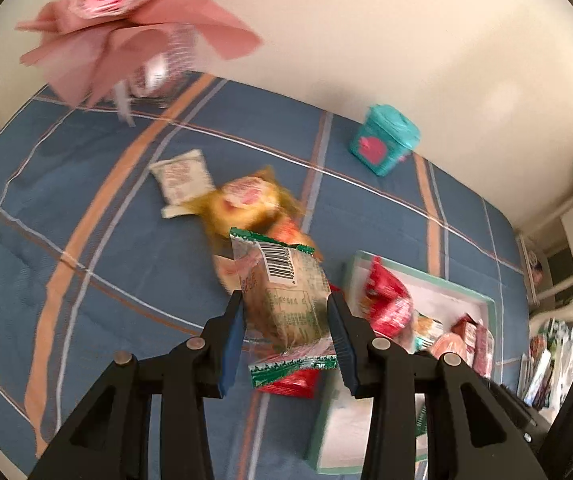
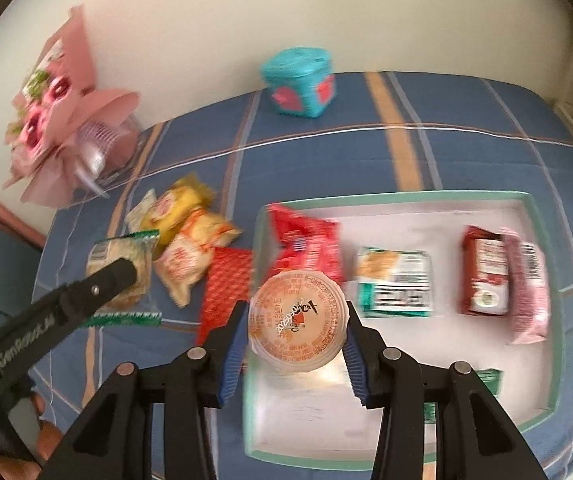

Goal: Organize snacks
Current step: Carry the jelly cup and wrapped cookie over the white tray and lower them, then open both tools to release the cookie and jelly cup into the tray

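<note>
Left gripper (image 1: 286, 336) pinched a light, crinkly cracker packet (image 1: 286, 300) mid-body; right gripper (image 2: 294, 336) clamped a rigid jelly cup (image 2: 297, 322) at its rim, over the tray's (image 2: 542, 216) near-left corner.

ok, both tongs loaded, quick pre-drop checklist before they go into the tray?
1. Left tongs gripping the green-edged packet: ok, pads pressed on both sides.
2. Right tongs gripping the jelly cup: ok, held by its rim, lid facing the camera.
3. Cup positioned over the tray: ok, it hangs above the tray's left edge.
4. Free floor space in the tray: ok, bare white area near the front.
5. Left packet over the tray: not ok, it is out over the blue cloth, left of the tray.
6. Loose snacks remaining outside: not ok, the yellow packets lie on the cloth.
</note>
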Tool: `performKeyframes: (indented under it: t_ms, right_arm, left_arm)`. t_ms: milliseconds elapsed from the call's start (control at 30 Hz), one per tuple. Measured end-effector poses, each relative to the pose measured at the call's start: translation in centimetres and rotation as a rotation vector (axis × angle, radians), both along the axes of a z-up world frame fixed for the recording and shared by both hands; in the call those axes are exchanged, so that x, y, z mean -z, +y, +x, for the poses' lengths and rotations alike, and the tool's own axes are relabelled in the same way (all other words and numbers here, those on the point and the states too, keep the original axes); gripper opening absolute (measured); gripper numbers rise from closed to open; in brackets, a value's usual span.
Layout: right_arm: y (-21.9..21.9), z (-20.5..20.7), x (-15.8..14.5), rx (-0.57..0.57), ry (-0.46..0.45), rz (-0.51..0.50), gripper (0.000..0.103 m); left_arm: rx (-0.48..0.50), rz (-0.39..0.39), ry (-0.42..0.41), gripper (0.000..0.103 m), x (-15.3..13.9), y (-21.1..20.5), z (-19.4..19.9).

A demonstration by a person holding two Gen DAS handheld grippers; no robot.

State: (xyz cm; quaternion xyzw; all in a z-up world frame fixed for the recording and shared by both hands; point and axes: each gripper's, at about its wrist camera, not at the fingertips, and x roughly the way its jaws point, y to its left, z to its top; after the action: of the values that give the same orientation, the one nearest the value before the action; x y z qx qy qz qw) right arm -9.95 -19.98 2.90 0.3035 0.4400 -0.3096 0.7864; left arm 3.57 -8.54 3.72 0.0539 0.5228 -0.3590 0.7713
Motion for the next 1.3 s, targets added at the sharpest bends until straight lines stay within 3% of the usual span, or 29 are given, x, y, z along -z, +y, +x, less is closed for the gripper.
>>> performKeyframes:
  t_ms: [400,700,1067,1300]
  right_arm:
    - [-4.7,-6.5,-0.1,0.158,0.034,0.008,0.047]
    - [-6.3,-9.4,-0.2,0.215,0.042,0.011,0.047]
    - [-6.6,-10.1,0.6,0.228,0.053,0.029,0.047]
    - [-6.5,-9.9,2.3,0.223,0.103,0.047,0.047]
  left_arm:
    - [0.175,0.016,-0.006,0.042,0.0,-6.0,-6.6]
    - [0.243,0.047,-0.018,0.042,0.6,-8.7,-9.8]
    - [0.280,0.093,-0.013,0.043,2.1,-9.8,-10.9]
    - [0.273,0.128,0.040,0.042,4.1,-9.8,-10.4]
